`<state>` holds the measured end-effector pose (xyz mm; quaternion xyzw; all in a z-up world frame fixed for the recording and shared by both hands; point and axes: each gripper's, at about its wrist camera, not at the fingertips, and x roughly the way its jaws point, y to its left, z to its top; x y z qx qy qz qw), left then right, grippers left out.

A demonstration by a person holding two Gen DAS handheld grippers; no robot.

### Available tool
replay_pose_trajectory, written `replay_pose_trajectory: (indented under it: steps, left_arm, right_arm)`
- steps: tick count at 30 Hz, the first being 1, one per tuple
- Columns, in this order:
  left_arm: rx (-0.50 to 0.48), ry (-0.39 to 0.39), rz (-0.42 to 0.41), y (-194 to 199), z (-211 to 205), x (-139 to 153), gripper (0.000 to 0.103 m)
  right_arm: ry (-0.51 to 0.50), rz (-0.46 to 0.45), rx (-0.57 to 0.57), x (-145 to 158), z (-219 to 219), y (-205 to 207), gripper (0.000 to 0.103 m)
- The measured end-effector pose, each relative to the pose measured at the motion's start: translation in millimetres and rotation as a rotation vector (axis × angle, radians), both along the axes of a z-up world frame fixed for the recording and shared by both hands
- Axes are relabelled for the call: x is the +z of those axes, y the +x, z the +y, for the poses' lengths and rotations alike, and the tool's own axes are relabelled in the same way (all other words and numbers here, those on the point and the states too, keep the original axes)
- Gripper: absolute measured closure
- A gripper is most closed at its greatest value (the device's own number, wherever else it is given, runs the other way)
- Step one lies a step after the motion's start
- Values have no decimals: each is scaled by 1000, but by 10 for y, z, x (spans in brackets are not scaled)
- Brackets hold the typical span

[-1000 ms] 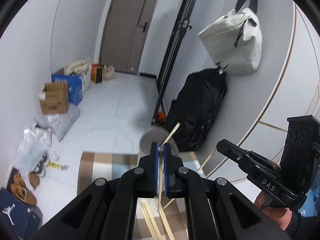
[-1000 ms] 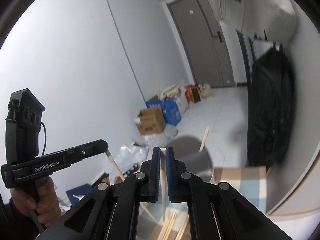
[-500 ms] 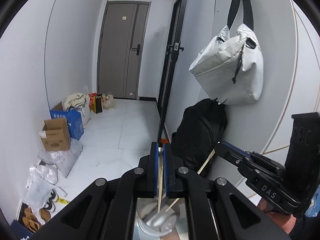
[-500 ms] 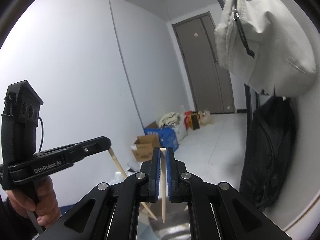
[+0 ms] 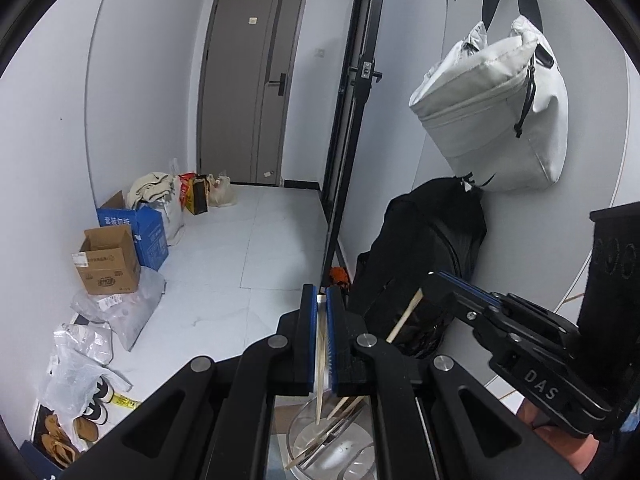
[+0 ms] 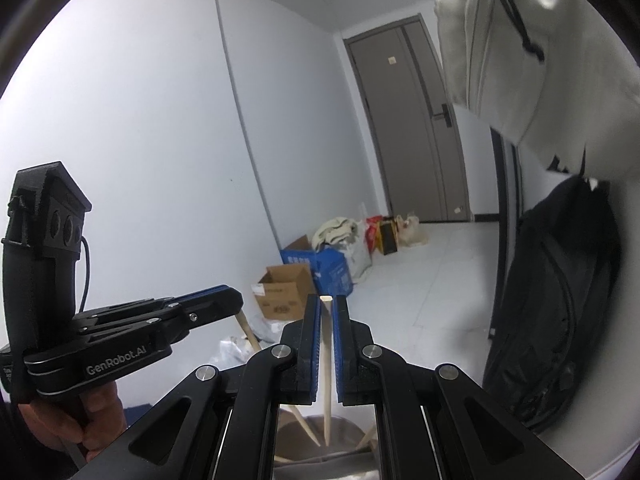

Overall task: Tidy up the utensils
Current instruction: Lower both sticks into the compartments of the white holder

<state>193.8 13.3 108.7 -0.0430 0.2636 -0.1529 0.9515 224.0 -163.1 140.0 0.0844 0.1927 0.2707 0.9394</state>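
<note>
chopsticks (image 5: 320,364) now hang over the holder (image 5: 316,444), carpet gone.

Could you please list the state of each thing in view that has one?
Left gripper: shut on a wooden chopstick.
Right gripper: shut on a pale wooden chopstick.
Round metal holder: upright, chopsticks inside.
Grey door: closed.
Brown cardboard box: flaps open.

Two tongs (image 5: 322,340), each gripping one chopstick (image 5: 320,360); one metal cup (image 5: 340,444).
</note>
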Motion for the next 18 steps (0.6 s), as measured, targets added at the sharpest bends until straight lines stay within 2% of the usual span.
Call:
replay_pose_trajectory:
  steps: [7, 13, 16, 18]
  left_arm:
    - [-37, -4, 16, 46, -11, -139, 102]
    - [-105, -54, 88, 115, -7, -229, 102]
    - [-131, -44, 140, 156, -38, -276, 98]
    - [-134, -43, 146, 152, -23, -270, 89]
  right_arm:
    - [-14, 40, 18, -223, 53, 116, 98]
    - [-16, 77, 61, -344, 99, 110, 97]
    - [10, 119, 90, -410, 81, 114, 95]
    - [34, 145, 84, -441, 1, 109, 94]
